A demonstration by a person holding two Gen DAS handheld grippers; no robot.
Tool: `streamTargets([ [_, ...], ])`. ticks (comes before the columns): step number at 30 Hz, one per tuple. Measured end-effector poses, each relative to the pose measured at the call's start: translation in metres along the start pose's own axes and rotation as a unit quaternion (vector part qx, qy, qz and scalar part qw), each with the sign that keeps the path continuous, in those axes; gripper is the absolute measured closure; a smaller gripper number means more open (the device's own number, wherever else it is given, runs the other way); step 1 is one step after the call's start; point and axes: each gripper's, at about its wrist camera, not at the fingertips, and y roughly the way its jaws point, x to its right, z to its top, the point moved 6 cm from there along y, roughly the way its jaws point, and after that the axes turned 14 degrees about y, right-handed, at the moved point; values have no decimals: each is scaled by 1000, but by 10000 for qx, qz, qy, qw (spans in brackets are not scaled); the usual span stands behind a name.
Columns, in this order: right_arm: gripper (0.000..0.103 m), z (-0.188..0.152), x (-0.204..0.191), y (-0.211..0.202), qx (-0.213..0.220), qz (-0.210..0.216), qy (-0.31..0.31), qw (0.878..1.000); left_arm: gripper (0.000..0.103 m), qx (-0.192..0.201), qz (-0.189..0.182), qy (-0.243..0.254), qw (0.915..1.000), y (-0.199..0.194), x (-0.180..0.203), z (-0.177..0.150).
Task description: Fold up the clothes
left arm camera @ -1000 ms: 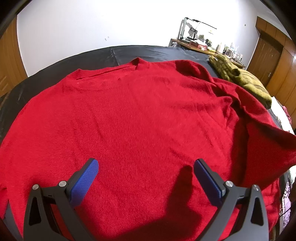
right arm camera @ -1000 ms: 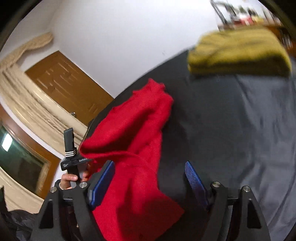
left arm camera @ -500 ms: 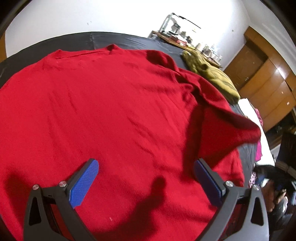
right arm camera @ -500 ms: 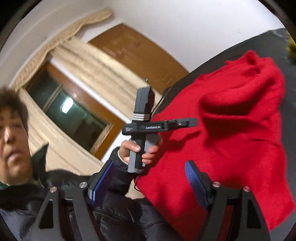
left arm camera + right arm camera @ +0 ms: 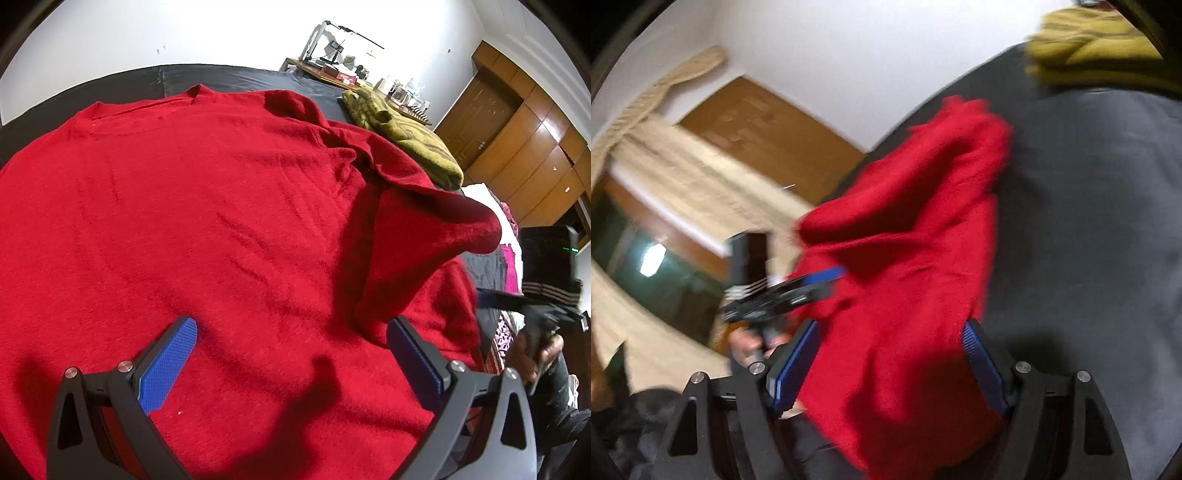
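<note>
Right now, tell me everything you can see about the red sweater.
The red sweater is a fuzzy knit lying flat on the black cover, neckline at the far edge. Faint creases cross its body. Its right side is bunched and folded inward, one fold standing up. The left gripper hangs open above the body; in the blurred right view, cloth lies between the open fingers of the right gripper. The olive garment lies beyond it.

Sharp, brightly lit from above in the left wrist view, dark shadows on the red knitted sweater (image 5: 236, 229); motion-blurred on the right; fisheye-curved, black-cornered edges.
</note>
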Motion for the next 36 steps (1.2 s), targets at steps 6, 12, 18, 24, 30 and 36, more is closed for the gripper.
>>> streamTargets([
  [6,23,-27,-71,19,-628,1079,-787,9890,0,34,-145,-7,9999,-1,8,-3],
  [12,23,-34,-71,39,-952,990,-974,9857,0,86,-444,26,9990,-4,22,-9],
  [18,23,-27,-60,44,-912,1107,-722,9870,0,94,-691,-4,9976,-2,36,-9],
  [24,23,-11,-70,-4,-168,1417,-1014,9846,0,40,-740,101,9972,0,50,-9],
  [30,23,2,-36,0,-10,728,-880,9935,0,267,-1140,82,9931,-8,67,-1],
  [36,23,-20,-45,33,-723,1129,-1173,9840,0,218,-2075,-367,9773,-3,83,6],
])
